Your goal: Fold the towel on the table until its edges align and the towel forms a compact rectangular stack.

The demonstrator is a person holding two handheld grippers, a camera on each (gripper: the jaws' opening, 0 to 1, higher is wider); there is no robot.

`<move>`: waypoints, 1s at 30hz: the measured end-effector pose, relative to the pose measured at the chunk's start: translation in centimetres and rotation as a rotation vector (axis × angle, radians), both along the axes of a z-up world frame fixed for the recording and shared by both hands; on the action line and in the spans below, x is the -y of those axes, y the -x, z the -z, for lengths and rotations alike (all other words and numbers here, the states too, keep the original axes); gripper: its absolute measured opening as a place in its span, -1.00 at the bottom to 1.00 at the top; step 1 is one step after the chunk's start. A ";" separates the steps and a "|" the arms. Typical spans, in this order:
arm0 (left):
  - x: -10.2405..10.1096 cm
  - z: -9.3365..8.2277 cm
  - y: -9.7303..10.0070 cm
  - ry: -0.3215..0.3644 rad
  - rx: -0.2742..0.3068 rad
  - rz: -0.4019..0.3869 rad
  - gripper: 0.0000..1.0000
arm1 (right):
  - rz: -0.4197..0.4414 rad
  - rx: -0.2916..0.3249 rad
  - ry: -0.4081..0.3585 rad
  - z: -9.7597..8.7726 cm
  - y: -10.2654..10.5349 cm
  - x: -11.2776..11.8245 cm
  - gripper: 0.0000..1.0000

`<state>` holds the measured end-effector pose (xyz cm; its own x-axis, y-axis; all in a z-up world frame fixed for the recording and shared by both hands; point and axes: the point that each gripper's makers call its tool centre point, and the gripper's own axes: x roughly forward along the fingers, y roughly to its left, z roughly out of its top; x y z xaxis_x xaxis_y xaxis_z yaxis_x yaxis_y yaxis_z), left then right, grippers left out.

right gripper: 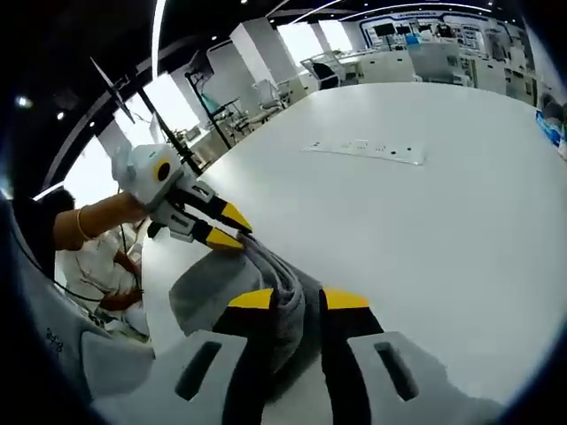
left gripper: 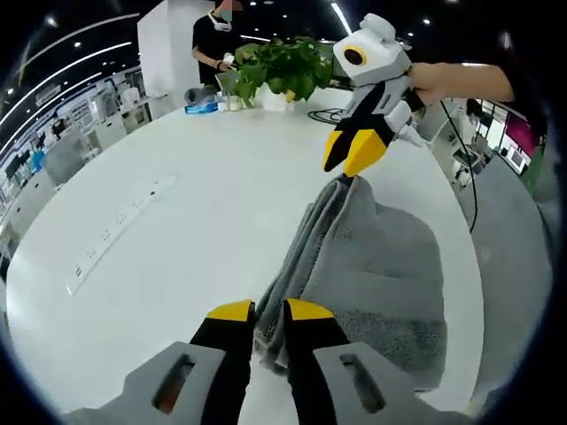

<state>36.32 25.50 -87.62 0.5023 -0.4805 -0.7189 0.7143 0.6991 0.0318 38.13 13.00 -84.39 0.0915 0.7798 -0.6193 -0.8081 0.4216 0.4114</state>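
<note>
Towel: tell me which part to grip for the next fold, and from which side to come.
Grip the grey towel at the two ends of its bunched long edge, which stands in ridges off the white table. The left gripper and right gripper each already straddle one end, so come in along that edge from each end. The flat spread part probably offers the fingers nothing to pinch.

Grey towel [left gripper: 381, 266]; white table [left gripper: 213, 204]; yellow-tipped black tool [left gripper: 270, 312]; green plant [left gripper: 283, 66].

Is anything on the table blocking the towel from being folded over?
Nothing visible: both tongs, left and right, hold the towel at opposite ends. The power strip lies well aside on the table.
</note>
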 end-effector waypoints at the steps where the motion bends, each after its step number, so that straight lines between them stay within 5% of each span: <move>1: 0.0 -0.1 0.0 0.002 0.002 -0.005 -0.73 | 0.004 0.001 -0.005 0.0 0.1 0.0 -0.58; 11: -1.2 -2.1 0.6 0.113 0.016 -0.119 -0.70 | -0.018 0.012 -0.037 -0.2 1.0 -0.2 -0.57; 20: -2.0 0.5 2.6 0.166 -0.057 -0.265 -0.61 | 0.035 -0.021 -0.010 1.6 0.7 0.1 -0.85; 30: -1.7 1.2 2.4 0.195 -0.069 -0.321 -0.62 | 0.087 -0.027 0.031 3.5 0.2 0.9 -0.86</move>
